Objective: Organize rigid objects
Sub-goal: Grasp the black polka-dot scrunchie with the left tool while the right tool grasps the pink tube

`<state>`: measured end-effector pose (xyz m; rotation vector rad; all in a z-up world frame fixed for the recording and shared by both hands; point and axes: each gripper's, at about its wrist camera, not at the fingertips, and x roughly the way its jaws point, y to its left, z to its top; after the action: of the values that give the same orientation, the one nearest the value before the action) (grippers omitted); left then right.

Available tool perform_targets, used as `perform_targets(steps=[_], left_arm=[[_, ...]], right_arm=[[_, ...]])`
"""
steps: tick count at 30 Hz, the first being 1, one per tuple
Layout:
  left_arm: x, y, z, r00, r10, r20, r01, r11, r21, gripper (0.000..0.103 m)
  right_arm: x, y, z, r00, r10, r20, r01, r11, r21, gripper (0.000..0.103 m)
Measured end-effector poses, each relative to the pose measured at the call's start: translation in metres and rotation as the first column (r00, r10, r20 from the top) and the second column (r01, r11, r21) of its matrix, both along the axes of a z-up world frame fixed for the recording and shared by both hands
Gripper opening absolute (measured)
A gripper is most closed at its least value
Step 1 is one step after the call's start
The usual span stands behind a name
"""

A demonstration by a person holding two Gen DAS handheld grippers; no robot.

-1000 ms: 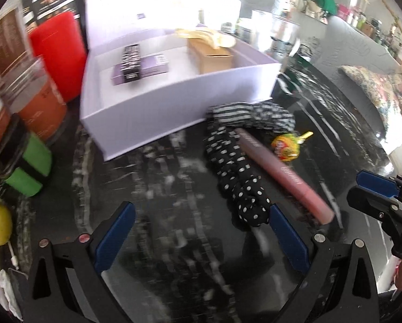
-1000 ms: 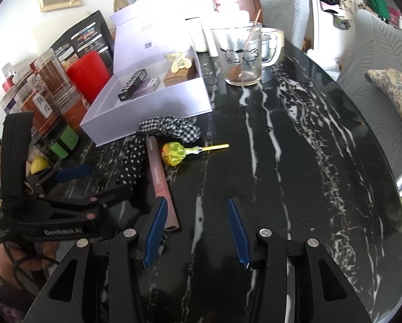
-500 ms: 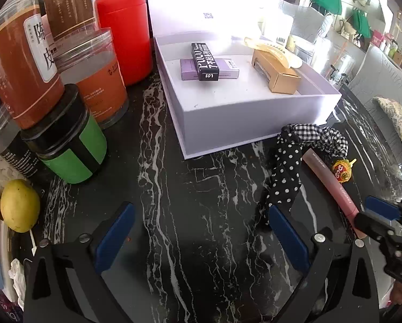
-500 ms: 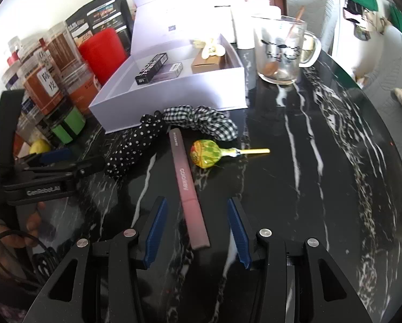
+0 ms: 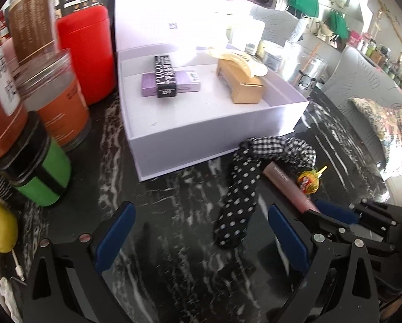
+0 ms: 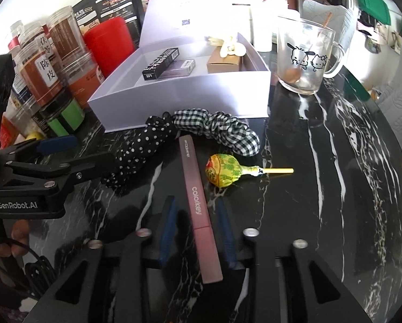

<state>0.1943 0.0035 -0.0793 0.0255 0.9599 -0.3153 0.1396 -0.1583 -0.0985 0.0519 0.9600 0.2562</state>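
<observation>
Your right tongs straddle the slim, matte pink tube lying on the glossy marble counter, blue pads apart, not clamped. Your left tongs gape wide, holding nothing.

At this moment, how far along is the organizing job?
Partly done: the white box already holds a black carton, a purple carton and a gold carton. In hand: the right hand-held gripper straddles the pink tube, jaws open, not yet gripping. Left: the lollipop on the table. The left hand-held gripper is open and empty.
</observation>
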Motion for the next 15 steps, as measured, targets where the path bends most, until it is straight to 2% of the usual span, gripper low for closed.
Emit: perform_targets(steps=[5, 7, 11, 12, 14, 15], left_arm=[[0.006, -0.012, -0.001, 0.999, -0.040, 0.002, 0.040, 0.999, 0.005, 0.074], [0.009, -0.019, -0.004, 0.997, -0.069, -0.020, 0.069, 0.998, 0.005, 0.067], [0.012, -0.029, -0.012, 0.994, -0.099, -0.046, 0.099, 0.995, 0.009, 0.064], [0.013, -0.032, -0.013, 0.993, -0.109, -0.043, 0.110, 0.994, 0.012, 0.059], [0.015, -0.036, -0.015, 0.993, -0.108, -0.046, 0.109, 0.993, 0.039, 0.029], [0.016, -0.038, -0.016, 0.993, -0.110, -0.044, 0.112, 0.992, 0.053, 0.026]], right_arm=[[-0.007, -0.005, 0.002, 1.000, 0.011, -0.006, -0.011, 1.000, 0.011, 0.015], [-0.011, -0.008, 0.003, 1.000, 0.005, -0.012, -0.005, 1.000, 0.016, 0.014], [-0.022, -0.015, 0.005, 1.000, 0.003, -0.022, -0.003, 1.000, 0.020, 0.014], [-0.025, -0.016, 0.005, 1.000, 0.007, -0.023, -0.007, 1.000, 0.016, 0.014], [-0.030, -0.018, 0.005, 1.000, 0.003, -0.026, -0.002, 1.000, 0.012, 0.014], [-0.032, -0.019, 0.005, 1.000, 0.000, -0.029, 0.000, 1.000, 0.012, 0.014]])
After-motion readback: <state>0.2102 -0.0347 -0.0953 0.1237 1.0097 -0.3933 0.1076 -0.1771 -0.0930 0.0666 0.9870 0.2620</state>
